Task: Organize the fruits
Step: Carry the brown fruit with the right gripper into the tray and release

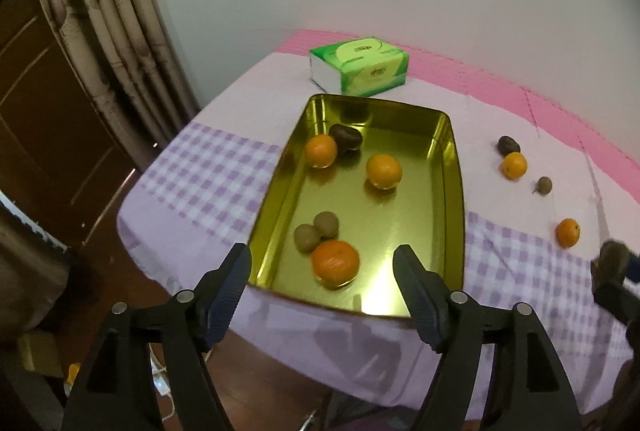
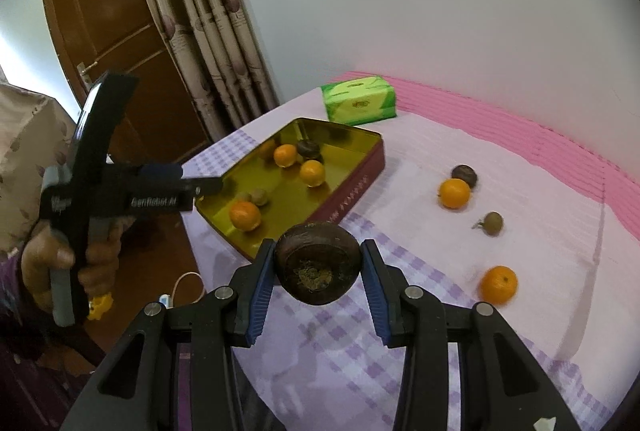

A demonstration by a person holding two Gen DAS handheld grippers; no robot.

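Note:
A gold tin tray [image 1: 452,191] [image 2: 360,139] on the table holds three oranges [image 1: 335,264], two small brown fruits [image 1: 307,237] and a dark brown fruit [image 1: 346,137]. My left gripper [image 1: 322,267] is open and empty above the tray's near end; it also shows in the right wrist view [image 2: 200,187]. My right gripper [image 2: 316,267] is shut on a dark brown fruit [image 2: 318,267], held above the table beside the tray. Loose on the cloth lie two oranges [image 2: 454,193] [image 2: 499,285], a dark fruit [image 2: 465,175] and a small brown fruit [image 2: 492,224].
A green tissue pack [image 1: 360,65] [image 2: 360,99] stands behind the tray. The table's left edge drops to a wooden floor with curtains [image 1: 112,31] and a door [image 2: 120,31] beyond. A pink mat [image 2: 520,119] lines the wall side.

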